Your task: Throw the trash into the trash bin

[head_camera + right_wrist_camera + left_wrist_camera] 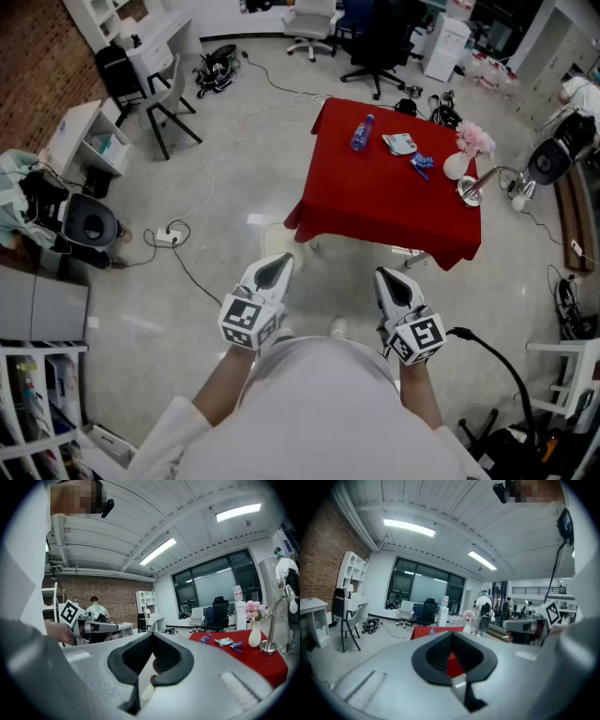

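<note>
On the red table (375, 202) ahead lie a blue plastic bottle (361, 132), a crumpled pale wrapper (400, 143) and a blue wrapper (422, 164). A black round bin (91, 226) stands on the floor far to the left. My left gripper (278, 261) and right gripper (389, 278) are held close to my body, short of the table, both shut and empty. In the right gripper view the bottle (205, 638), pale wrapper (223, 641) and blue wrapper (236, 645) lie beyond the shut gripper (153, 633). The left gripper (450, 633) faces the table (436, 631).
A white vase of pink flowers (459, 161) and a desk lamp (478, 183) stand at the table's right end. A power strip with its cable (169, 237) lies on the floor to the left. Office chairs (380, 42), a black chair (159, 103) and a fan (548, 159) ring the room.
</note>
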Motion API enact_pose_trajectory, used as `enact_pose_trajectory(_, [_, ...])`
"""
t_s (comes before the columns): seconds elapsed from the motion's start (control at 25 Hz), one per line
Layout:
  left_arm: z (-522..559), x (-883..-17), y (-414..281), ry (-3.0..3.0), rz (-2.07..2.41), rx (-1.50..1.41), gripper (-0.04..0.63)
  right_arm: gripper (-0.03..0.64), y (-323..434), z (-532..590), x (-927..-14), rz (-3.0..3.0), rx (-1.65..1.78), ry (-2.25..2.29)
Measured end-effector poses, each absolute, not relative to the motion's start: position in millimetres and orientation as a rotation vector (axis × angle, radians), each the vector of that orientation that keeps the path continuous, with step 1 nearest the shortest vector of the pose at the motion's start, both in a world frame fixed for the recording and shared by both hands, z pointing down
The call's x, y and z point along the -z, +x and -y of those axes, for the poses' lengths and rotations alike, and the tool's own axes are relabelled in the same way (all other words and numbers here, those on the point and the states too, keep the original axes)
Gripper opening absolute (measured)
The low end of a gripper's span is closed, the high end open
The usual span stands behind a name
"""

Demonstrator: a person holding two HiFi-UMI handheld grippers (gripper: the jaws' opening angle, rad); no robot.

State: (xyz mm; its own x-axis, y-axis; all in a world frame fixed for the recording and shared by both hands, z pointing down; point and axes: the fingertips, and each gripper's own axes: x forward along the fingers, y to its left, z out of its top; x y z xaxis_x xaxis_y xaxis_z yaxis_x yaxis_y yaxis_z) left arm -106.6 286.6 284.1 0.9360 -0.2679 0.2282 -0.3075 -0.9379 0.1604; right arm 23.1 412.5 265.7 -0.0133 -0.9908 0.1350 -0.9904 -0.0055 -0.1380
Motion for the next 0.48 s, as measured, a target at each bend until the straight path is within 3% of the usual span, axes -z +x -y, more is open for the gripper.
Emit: enact_pose_trajectory(0.48, [-289.0, -286.0, -109.0, 2.894, 0.417, -0.315, 0.003, -0.005, 17.2, -413.6, -267.5, -2.212, 0.323, -2.214])
